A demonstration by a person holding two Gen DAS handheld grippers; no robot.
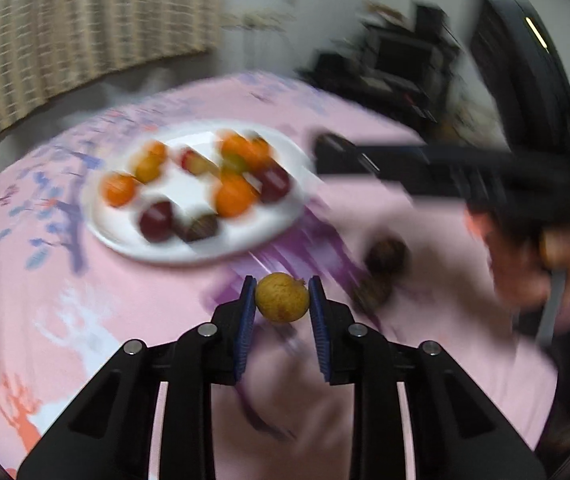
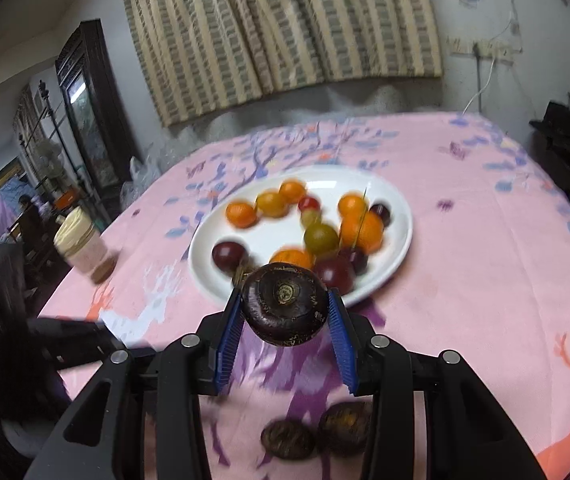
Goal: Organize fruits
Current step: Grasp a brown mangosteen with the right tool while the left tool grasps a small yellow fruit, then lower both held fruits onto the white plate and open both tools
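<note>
Holding fruit in both hands, you work above a round tabletop (image 2: 485, 248) draped in a pink cloth printed with purple branches and orange deer. Your left gripper (image 1: 281, 300) is clamped on a small yellow-brown fruit (image 1: 282, 298), pinched between its blue pads just short of the white plate (image 1: 269, 232). Your right gripper (image 2: 285, 308) grips a dark purple fruit (image 2: 285, 304), stem scar facing the camera, raised at the near rim of the same plate (image 2: 205, 256). On the plate lie orange, dark red and green fruits, blurred in the left wrist view. Two dark brown fruits (image 2: 317, 430) rest on the cloth beneath your right gripper. A lidded jar (image 2: 83, 246) stands on the tabletop well left of the plate.
</note>
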